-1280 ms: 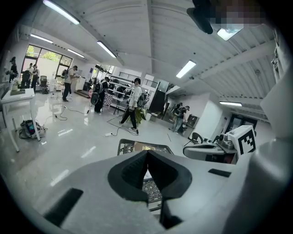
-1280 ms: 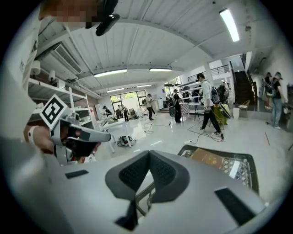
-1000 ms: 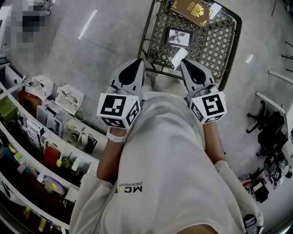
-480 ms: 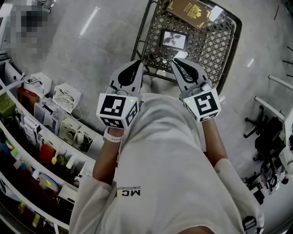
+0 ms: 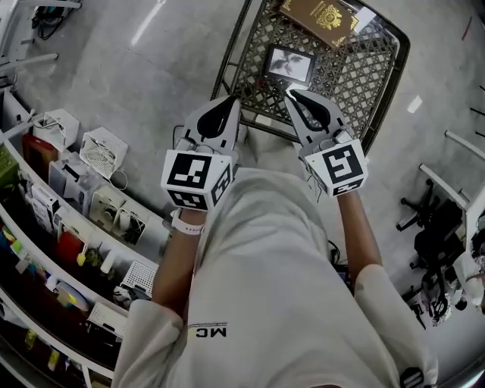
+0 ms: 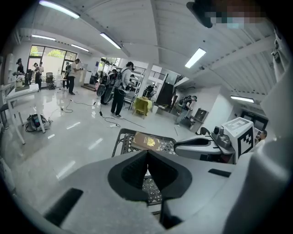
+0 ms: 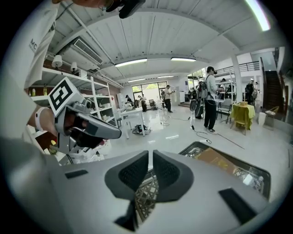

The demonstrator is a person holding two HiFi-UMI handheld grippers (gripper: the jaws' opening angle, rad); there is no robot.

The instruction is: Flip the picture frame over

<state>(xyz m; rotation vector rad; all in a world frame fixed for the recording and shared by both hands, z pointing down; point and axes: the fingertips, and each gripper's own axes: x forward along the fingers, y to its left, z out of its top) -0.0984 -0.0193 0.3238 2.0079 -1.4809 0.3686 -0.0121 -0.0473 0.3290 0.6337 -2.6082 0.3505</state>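
The picture frame [image 5: 289, 63], dark-rimmed with a pale print facing up, lies on a black metal lattice table [image 5: 383, 72]. A brown book with a gold crest [image 5: 318, 15] lies beyond it. My left gripper [image 5: 229, 100] hovers at the table's near edge, shut, with nothing between its jaws. My right gripper [image 5: 291, 92] is just short of the frame's near edge, also shut and empty. In the left gripper view the book [image 6: 149, 141] shows above my closed jaws [image 6: 147, 154]. The right gripper view shows its jaws [image 7: 150, 155] over the lattice [image 7: 146, 194].
Shelves with white boxes, cables and small goods [image 5: 83, 189] run along the left. An office chair [image 5: 436, 227] stands at the right. A white card [image 5: 366, 15] lies at the table's far corner. People [image 6: 120, 89] stand far off across the glossy floor.
Both grippers have sunk and moved forward toward the lattice table. The right one now reaches past the table's near edge, close to the frame. Both stayed shut.
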